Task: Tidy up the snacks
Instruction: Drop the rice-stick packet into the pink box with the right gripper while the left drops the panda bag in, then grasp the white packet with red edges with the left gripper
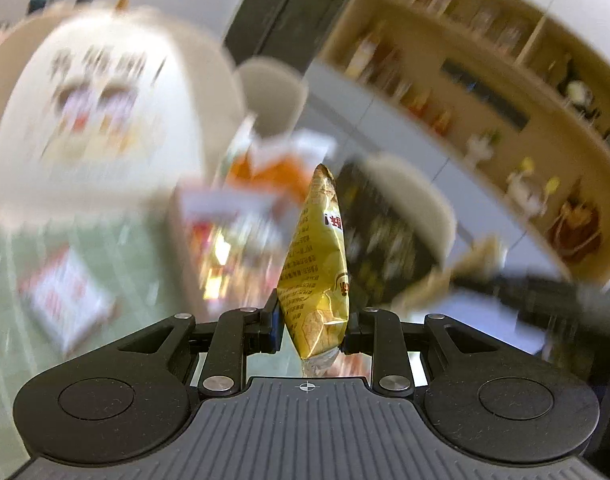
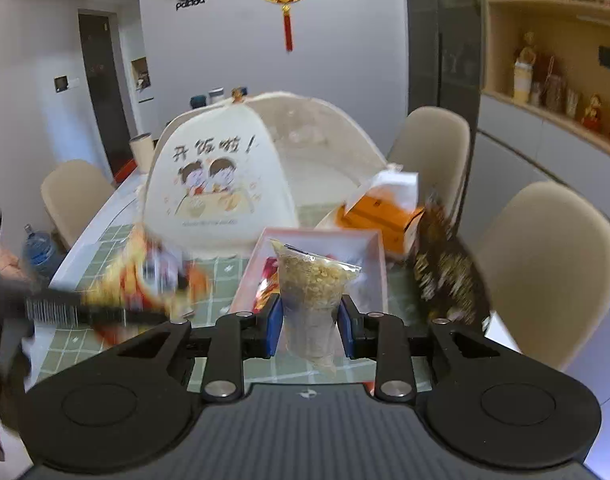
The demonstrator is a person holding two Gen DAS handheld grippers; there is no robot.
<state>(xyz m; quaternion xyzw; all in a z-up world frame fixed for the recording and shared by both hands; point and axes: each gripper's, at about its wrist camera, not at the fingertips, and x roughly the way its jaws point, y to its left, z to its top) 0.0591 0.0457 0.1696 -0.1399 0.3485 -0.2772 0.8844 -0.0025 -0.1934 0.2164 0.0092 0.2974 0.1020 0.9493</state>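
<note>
My left gripper (image 1: 313, 326) is shut on a yellow snack packet (image 1: 317, 272) and holds it upright above the table; that view is motion-blurred. My right gripper (image 2: 309, 328) is shut on a clear bag of golden snack bits (image 2: 311, 292), held above the near edge of a pink-rimmed open box (image 2: 379, 256) with red packets inside. The left gripper shows blurred at the left of the right wrist view (image 2: 65, 312), with a blurred orange-yellow packet (image 2: 145, 276) at it. The box shows blurred in the left wrist view (image 1: 225, 208).
A white dome food cover (image 2: 217, 176) with a cartoon print stands behind the box on the green tiled table (image 2: 85, 340). An orange carton (image 2: 385, 212) and a dark patterned bag (image 2: 445, 268) lie right of the box. Beige chairs (image 2: 545, 260) surround the table. A flat red-and-white pack (image 1: 65, 296) lies left.
</note>
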